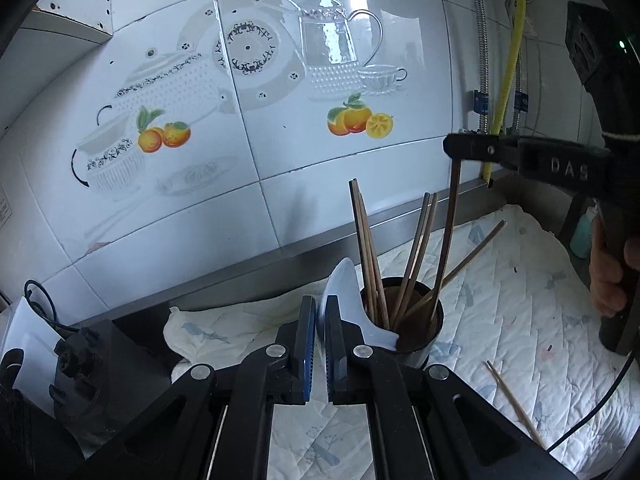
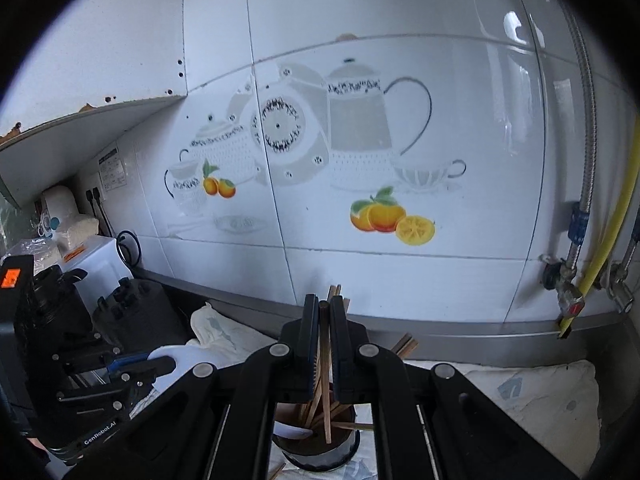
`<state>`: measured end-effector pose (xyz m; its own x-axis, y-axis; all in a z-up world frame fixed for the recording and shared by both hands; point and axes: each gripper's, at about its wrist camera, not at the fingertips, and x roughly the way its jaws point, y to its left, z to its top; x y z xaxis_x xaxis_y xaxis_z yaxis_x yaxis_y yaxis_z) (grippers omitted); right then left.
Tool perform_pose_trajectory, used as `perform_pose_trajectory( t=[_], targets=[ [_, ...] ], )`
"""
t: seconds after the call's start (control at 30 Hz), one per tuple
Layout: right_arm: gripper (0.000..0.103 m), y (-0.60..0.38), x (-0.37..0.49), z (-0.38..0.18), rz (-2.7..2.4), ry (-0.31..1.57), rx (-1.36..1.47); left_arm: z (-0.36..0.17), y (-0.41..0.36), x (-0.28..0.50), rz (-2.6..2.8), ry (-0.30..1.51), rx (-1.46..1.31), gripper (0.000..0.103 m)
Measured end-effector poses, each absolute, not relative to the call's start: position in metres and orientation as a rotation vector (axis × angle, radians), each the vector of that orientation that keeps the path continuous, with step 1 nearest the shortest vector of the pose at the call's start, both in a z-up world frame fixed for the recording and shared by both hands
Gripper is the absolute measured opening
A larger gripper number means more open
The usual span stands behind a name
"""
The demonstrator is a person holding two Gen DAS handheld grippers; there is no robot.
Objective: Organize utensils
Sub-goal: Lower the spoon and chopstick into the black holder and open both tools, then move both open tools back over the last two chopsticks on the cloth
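A dark round cup (image 1: pixel 416 340) stands on a white quilted cloth (image 1: pixel 520 304) and holds several wooden chopsticks (image 1: pixel 372 256). My left gripper (image 1: pixel 321 308) is shut on the handle of a white ceramic spoon (image 1: pixel 344 292) whose bowl end rests on the cup's rim. My right gripper (image 2: pixel 324 312), seen from the side in the left wrist view (image 1: pixel 460 148), is shut on a dark chopstick (image 1: pixel 448 240) that hangs down into the cup (image 2: pixel 316 440). One loose chopstick (image 1: pixel 514 404) lies on the cloth at the right.
A tiled wall (image 1: pixel 280 120) with teapot and orange prints stands close behind. Black devices (image 1: pixel 96 368) and a white box (image 2: pixel 96 264) sit at the left. Metal and yellow pipes (image 2: pixel 600 240) run down the wall at the right.
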<state>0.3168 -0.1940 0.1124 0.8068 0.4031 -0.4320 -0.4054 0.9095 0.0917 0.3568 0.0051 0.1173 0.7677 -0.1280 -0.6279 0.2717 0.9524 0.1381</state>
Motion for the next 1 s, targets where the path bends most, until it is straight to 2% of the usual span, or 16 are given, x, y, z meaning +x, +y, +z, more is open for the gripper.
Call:
perform_pose_trajectory(
  t=[0.03,0.07,0.1,0.13,0.17,0.2,0.23,0.27,0.3,0.37,0.67,1.0],
  targets=[
    [0.008,-0.193,0.320,0.108,0.427,0.476,-0.009,0.118,0.003,0.362,-0.223,0.672,0.215,0.007],
    [0.008,-0.192,0.322,0.105,0.425,0.491,-0.016,0.118,0.002,0.366,-0.224,0.677,0.202,0.015],
    [0.008,-0.192,0.324,0.102,0.426,0.505,-0.022,0.119,0.000,0.369,-0.223,0.678,0.189,0.034],
    [0.008,-0.192,0.325,0.099,0.424,0.512,-0.030,0.120,0.000,0.372,-0.217,0.675,0.173,0.047],
    [0.008,-0.192,0.326,0.098,0.416,0.513,-0.039,0.122,0.000,0.373,-0.204,0.656,0.157,0.068],
    [0.010,-0.192,0.325,0.097,0.407,0.510,-0.050,0.125,0.000,0.373,-0.197,0.637,0.152,0.073],
    [0.012,-0.193,0.324,0.098,0.404,0.508,-0.056,0.127,0.000,0.372,-0.193,0.623,0.151,0.073],
    [0.019,-0.194,0.323,0.098,0.401,0.501,-0.061,0.129,-0.001,0.370,-0.194,0.618,0.151,0.073],
    [0.032,-0.196,0.320,0.099,0.395,0.492,-0.066,0.129,-0.002,0.369,-0.192,0.619,0.150,0.073],
    [0.043,-0.199,0.314,0.102,0.390,0.476,-0.075,0.129,-0.005,0.362,-0.192,0.616,0.163,0.073],
    [0.046,-0.222,0.262,0.094,0.378,0.486,-0.082,0.118,-0.002,0.302,-0.185,0.624,0.169,0.077],
    [0.050,-0.238,0.181,0.043,0.392,0.592,-0.068,0.075,0.003,0.218,-0.218,0.687,0.128,0.078]
  ],
)
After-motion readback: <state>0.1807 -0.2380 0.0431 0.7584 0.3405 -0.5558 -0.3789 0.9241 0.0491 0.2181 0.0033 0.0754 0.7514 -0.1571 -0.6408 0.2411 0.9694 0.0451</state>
